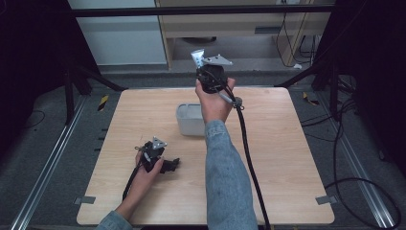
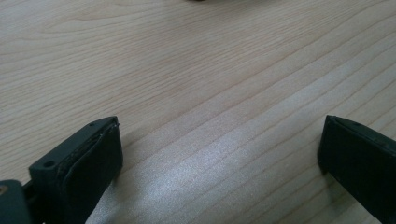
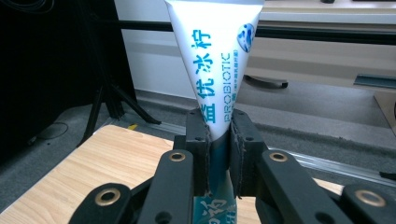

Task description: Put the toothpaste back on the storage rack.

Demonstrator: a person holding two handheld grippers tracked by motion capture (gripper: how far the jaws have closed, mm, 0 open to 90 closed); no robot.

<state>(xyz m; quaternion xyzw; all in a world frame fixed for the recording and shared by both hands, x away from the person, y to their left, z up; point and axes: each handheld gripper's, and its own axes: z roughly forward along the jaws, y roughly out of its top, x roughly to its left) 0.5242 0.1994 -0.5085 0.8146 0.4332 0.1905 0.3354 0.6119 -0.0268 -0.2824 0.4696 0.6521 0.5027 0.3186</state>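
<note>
A white toothpaste tube (image 3: 217, 65) with blue lettering stands upright between the jaws of my right gripper (image 3: 218, 140), which is shut on its narrow lower part. From above, that right gripper (image 1: 201, 64) is held high over the table's far edge, beyond the bin, and the tube's flat end (image 1: 197, 57) sticks up from it. My left gripper (image 1: 170, 165) rests low on the wooden table (image 1: 268, 143) at the front left. Its two black jaws stand wide apart, open, with bare wood between them (image 2: 219, 154).
A small grey plastic bin (image 1: 190, 120) stands on the table's far middle, just left of the right forearm. The right gripper's black cable (image 1: 249, 153) trails down across the table to the front edge. Dark stands and cables flank the table on both sides.
</note>
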